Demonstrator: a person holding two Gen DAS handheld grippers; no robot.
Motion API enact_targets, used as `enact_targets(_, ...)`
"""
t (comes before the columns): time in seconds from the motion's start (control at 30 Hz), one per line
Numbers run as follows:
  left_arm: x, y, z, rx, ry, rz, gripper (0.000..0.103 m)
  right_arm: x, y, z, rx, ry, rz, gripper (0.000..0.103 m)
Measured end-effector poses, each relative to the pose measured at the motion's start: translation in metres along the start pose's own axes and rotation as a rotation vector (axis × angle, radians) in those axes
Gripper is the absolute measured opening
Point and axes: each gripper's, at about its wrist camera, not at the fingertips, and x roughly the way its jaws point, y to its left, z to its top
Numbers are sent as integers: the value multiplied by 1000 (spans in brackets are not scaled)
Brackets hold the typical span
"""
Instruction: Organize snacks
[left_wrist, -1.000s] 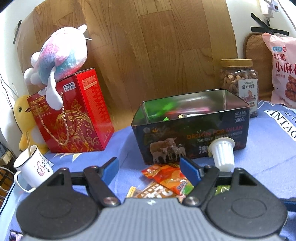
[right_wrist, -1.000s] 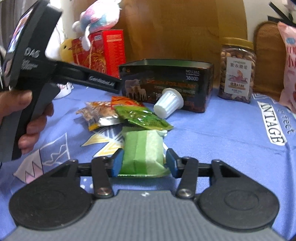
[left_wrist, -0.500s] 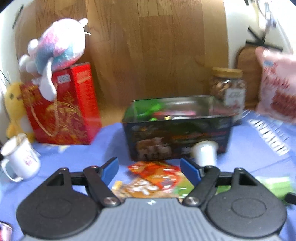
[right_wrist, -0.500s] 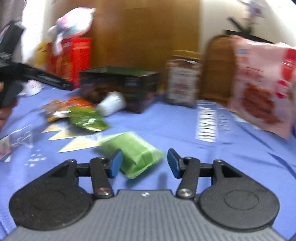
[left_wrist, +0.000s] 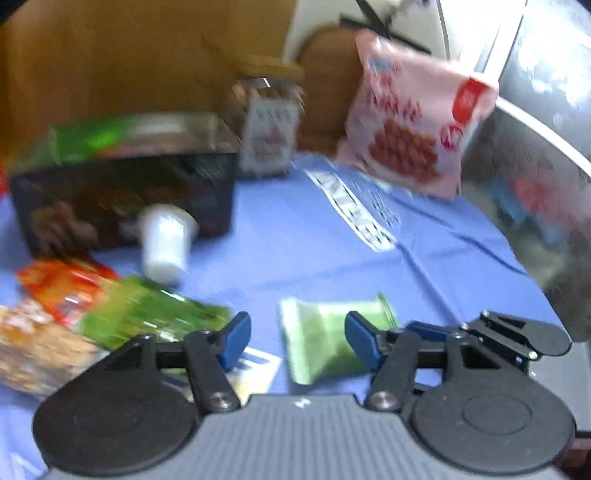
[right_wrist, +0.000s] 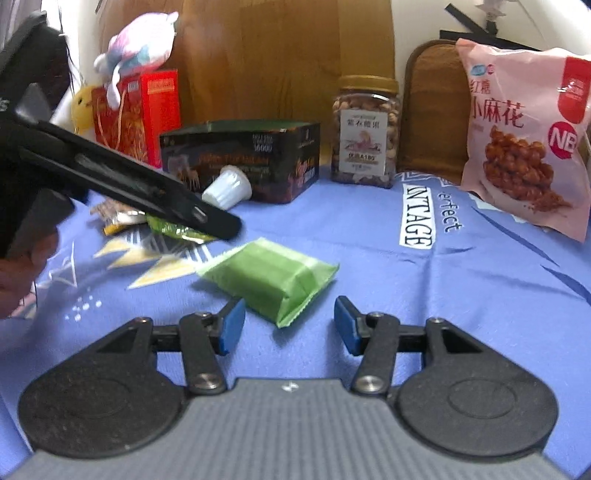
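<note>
1. The blue tablecloth (right_wrist: 369, 236), printed with white lettering, bears everything; the dark open tin (right_wrist: 255, 162) toward the back serves as the landmark here.
2. Well to the right of the tin, a pink snack bag (right_wrist: 524, 140) leans upright at the back.
3. A red gift box (right_wrist: 147, 110) stands left of the tin, with a pastel plush toy (right_wrist: 136, 48) on top.
4. Just right of the tin stands a clear nut jar (right_wrist: 365, 129) with a tan lid.
5. The left gripper (left_wrist: 297, 341) has just been closing its jaws; they stand apart over the green packet (left_wrist: 325, 339), which lies between the blue pads — blur hides whether they touch it.
6. The right gripper (right_wrist: 290, 326) hovers in front of the tin, jaws apart, the packet's near corner between them without contact.
7. The packet lies flat on the cloth, well in front of the tin.
8. A white ribbed cup (right_wrist: 227, 186) lies on its side, touching the tin's front.
9. Small foil snack packets (left_wrist: 92, 310) — orange, green, tan — sit in a heap in front of the tin, to its left.
</note>
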Motion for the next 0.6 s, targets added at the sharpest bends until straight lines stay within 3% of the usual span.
enact_targets(0.07, 12, -3, -6, -23, 6, -47, 56, 3, 2, 0, -12, 10, 5, 56)
enact_targets(0.1, 13, -5, -8, -18, 1, -51, 56, 2, 4, -1, -20, 11, 8, 51)
enact_targets(0.17, 10, -7, -10, -12, 3, -72, 51, 4, 10, 1, -41, 11, 25, 42)
enact_targets(0.27, 0, -3, -10, -27, -10, -74, 44, 8, 18, 9, -88, 5, -7, 38)
enact_targets(0.43, -36, 29, 6, -87, -117, -52, 44, 14, 30, 43, -111, -75, 50, 37)
enact_targets(0.6, -72, 60, 41, -117, -253, 17, 43, 32, 55, 89, -170, -204, 60, 37)
